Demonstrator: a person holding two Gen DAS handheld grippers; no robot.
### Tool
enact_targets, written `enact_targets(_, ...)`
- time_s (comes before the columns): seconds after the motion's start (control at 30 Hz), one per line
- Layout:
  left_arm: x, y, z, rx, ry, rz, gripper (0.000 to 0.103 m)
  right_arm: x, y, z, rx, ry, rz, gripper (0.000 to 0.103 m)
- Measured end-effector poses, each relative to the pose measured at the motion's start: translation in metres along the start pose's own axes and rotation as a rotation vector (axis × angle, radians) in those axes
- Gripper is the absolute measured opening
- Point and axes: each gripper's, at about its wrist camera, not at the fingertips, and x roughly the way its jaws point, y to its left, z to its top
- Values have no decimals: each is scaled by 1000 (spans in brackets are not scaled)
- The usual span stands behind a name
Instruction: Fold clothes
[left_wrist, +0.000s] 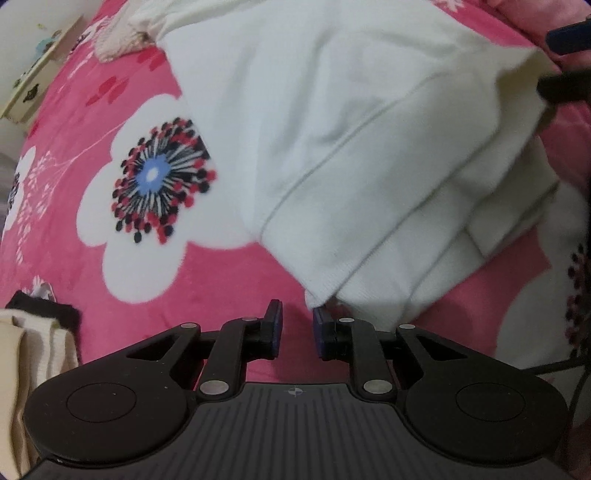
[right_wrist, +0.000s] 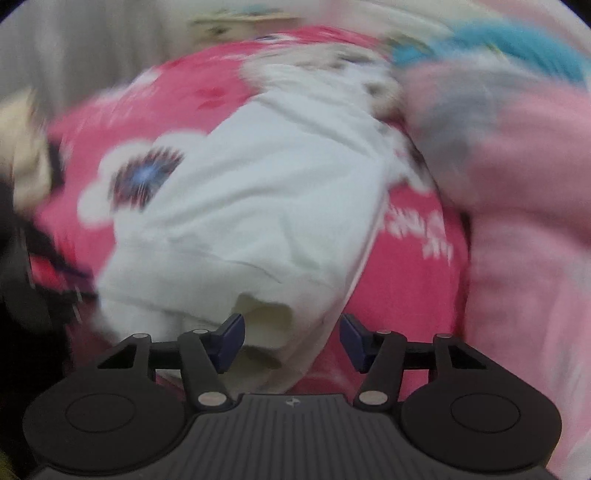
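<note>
We work over a pink flowered blanket (left_wrist: 55, 229) that covers the whole surface. On it lies the white garment (left_wrist: 332, 129), folded into layers, its hem corner nearest us. A pale pink cloth (right_wrist: 524, 221) is heaped to the right. Our left gripper (left_wrist: 297, 332) sits just short of that corner, jaws slightly parted and holding nothing. Our right gripper (right_wrist: 291, 341) stands wide open with the garment's edge between its fingers, ungripped.

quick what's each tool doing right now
left tool: open, holding nothing, near the white garment.
right tool: open, garment edge between its fingers, not clamped.
</note>
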Motion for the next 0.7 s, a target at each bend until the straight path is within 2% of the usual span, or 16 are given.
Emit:
enact_targets(0.27, 6, -12, 3, 69, 2, 18, 18, 26, 51, -3, -662, -40, -82, 59)
enact_targets(0.37, 7, -15, 5, 86, -11, 25, 18, 41, 65, -11, -857, -18, -72, 56)
enact_targets(0.43, 7, -15, 5, 87, -17, 17, 12, 48, 71, -14, -937, -19, -71, 50)
enact_targets(0.5, 7, -14, 4, 86, -22, 6, 8, 53, 73, -12, -947, -14, -54, 38)
enact_targets(0.53, 7, -14, 5, 83, -23, 1, 7, 54, 73, -10, -937, -9, -45, 37)
enact_targets(0.63, 3, -9, 5, 57, -50, -6, 3, 52, 70, -5, -887, 2, -1, 23)
enact_targets(0.7, -2, -4, 5, 31, -76, -10, 1, 48, 64, -1, -837, 9, 39, 10)
